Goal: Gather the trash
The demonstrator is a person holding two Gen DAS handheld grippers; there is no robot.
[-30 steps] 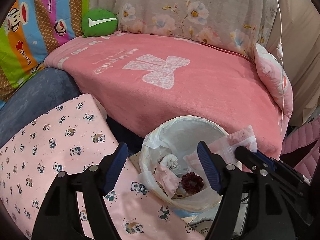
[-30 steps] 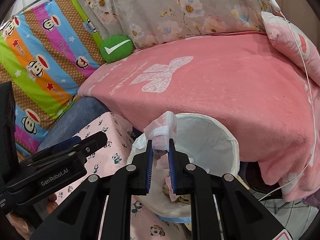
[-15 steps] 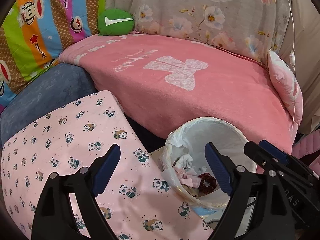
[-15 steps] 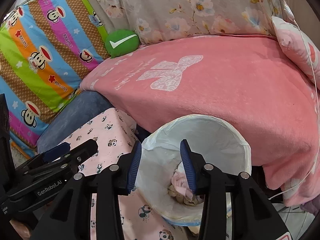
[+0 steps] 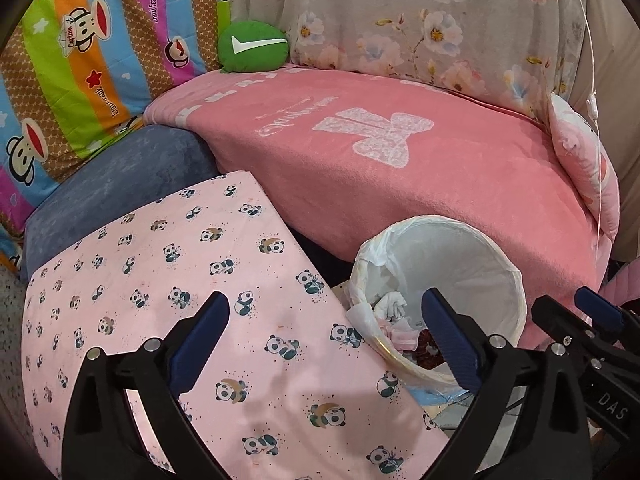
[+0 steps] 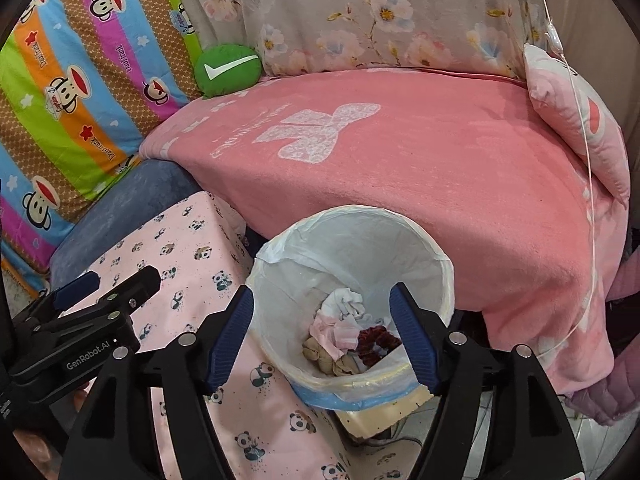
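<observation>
Below the right gripper (image 6: pixel 322 338), at the centre of its view, stands the round waste bin lined with a white plastic bag (image 6: pixel 400 232). Its jaws stand wide apart with nothing between the blue pads; they have just been opening, and the pink crumpled tissue (image 6: pixel 332 332) lies loose inside the bin, free of both fingers. Beside the tissue, at about 12 o'clock, rests a white crumpled wad (image 6: pixel 344 300); at 3 o'clock sits a dark red scrunchie-like item (image 6: pixel 376 340); at 6 o'clock lie beige crumpled pieces (image 6: pixel 332 360).

The left gripper (image 5: pixel 326 332) appears in its own view with jaws spread wide, also just opening, holding nothing. Its left finger hangs over the pink panda-print cloth (image 5: pixel 200 272); its right finger overlaps the bin's near rim. In the right wrist view this gripper shows at 9 o'clock of the bin, apart from it.

Behind the bin, from 10 to 3 o'clock, runs the pink fleece blanket with a white bow motif (image 6: pixel 440 160), its edge draping just beside the bin's far rim. At 11 o'clock on the blanket's back edge sits a green round cushion with a white tick (image 6: pixel 228 68). A thin white cord (image 6: pixel 588 168) hangs at 3 o'clock.
</observation>
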